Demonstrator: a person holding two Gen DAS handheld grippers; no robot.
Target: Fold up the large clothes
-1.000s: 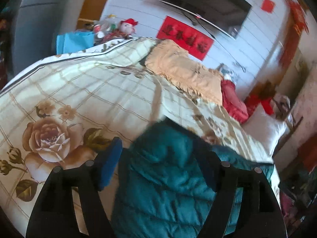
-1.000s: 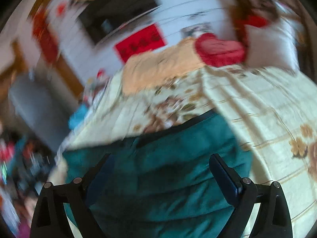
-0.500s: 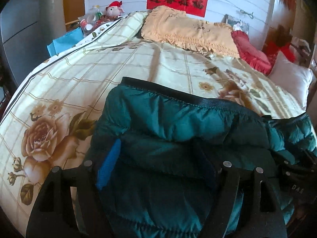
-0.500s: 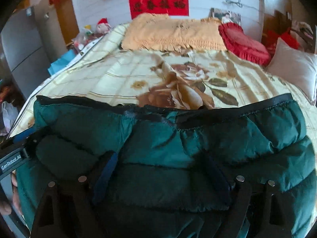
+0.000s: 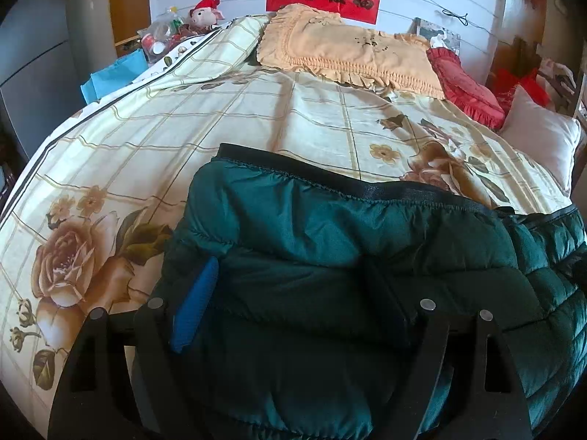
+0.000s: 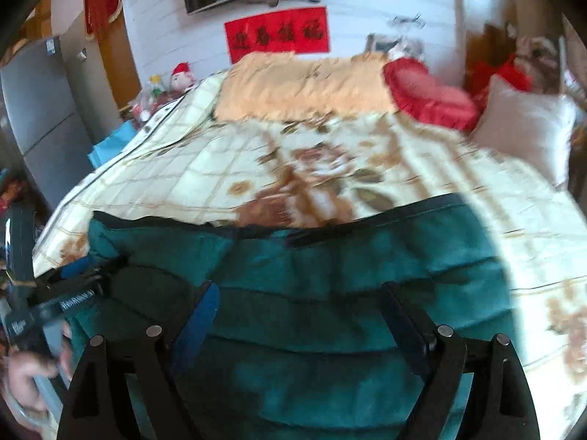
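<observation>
A dark green puffer jacket [image 5: 330, 242] with a black hem band lies across the near end of the bed; it also shows in the right wrist view [image 6: 348, 275]. My left gripper [image 5: 290, 300] is open, its fingers spread over the jacket's left part. My right gripper [image 6: 297, 315] is open above the jacket's right part, apart from the cloth. The left gripper [image 6: 73, 300] and the hand holding it show at the left edge of the right wrist view. Whether the left fingers touch the jacket I cannot tell.
The bed has a cream floral quilt [image 5: 183, 139]. At its head lie an orange frilled pillow [image 5: 348, 51], a red cushion [image 5: 466, 88] and a white pillow [image 5: 539, 139]. A plush toy [image 5: 205, 11] and clutter stand far left. A grey fridge [image 6: 40, 110] stands left.
Both grippers swung level and settled over the jacket, which now lies spread flat on the bed. The right gripper has since lifted and tilted up a little.
</observation>
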